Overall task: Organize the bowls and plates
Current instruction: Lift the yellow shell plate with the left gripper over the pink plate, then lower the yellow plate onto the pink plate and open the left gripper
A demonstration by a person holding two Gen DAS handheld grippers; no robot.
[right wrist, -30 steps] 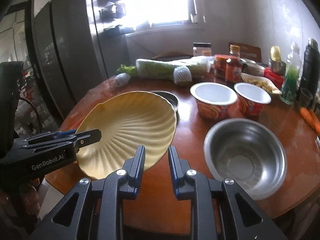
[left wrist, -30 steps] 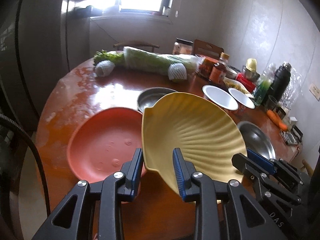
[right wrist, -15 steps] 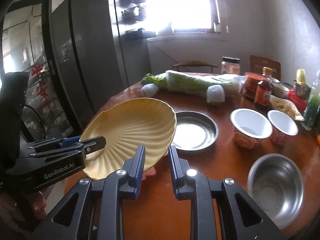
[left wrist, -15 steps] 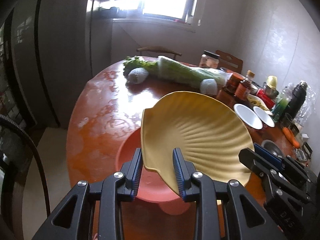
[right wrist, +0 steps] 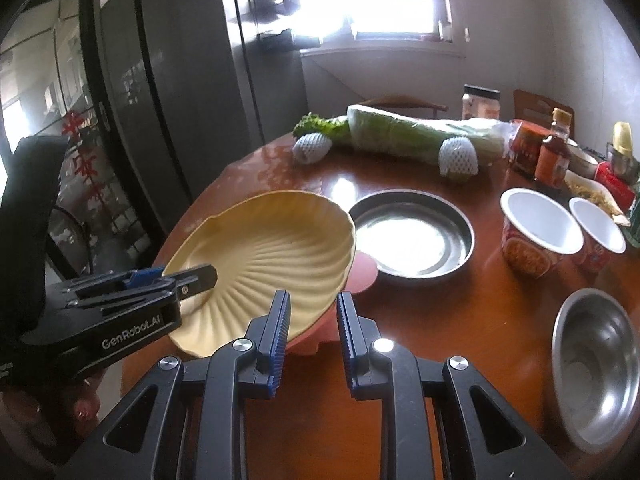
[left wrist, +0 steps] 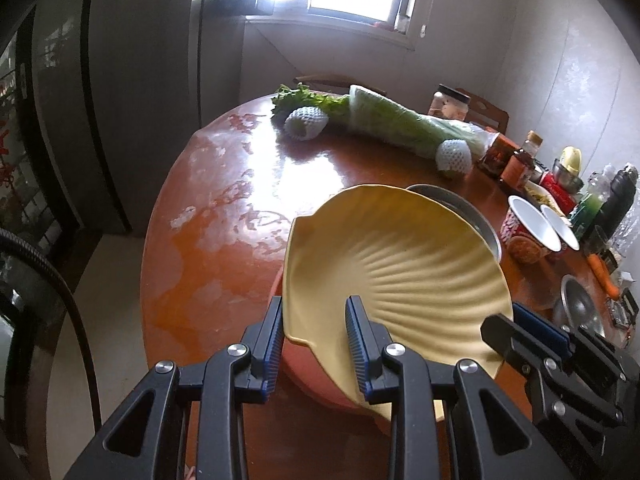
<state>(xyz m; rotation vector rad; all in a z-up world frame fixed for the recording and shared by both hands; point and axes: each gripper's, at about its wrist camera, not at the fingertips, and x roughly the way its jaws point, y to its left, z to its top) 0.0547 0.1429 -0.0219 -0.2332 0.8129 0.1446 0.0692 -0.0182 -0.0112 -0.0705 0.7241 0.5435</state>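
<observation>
A yellow shell-shaped plate [left wrist: 400, 272] is held tilted over a red plate [left wrist: 316, 376] near the table's front edge; it also shows in the right wrist view [right wrist: 264, 256]. My left gripper [left wrist: 316, 320] is shut on the yellow plate's rim, one finger above and one below. My right gripper [right wrist: 312, 312] grips the plate's opposite rim. The red plate [right wrist: 360, 276] is mostly hidden under it. A shallow steel dish [right wrist: 412, 236] lies just behind. A steel bowl [right wrist: 596, 364] sits at right.
Two white paper cups [right wrist: 540, 232] stand right of the steel dish. A wrapped cabbage [right wrist: 404, 136], two foam-netted fruits [right wrist: 312, 148], jars and bottles [right wrist: 554, 152] line the back of the round wooden table [left wrist: 224, 240]. A dark fridge [right wrist: 180, 100] stands left.
Both grippers have carried the yellow plate leftward and back, so it now hangs over the red plate. The steel bowl and cups have slid to the right of view.
</observation>
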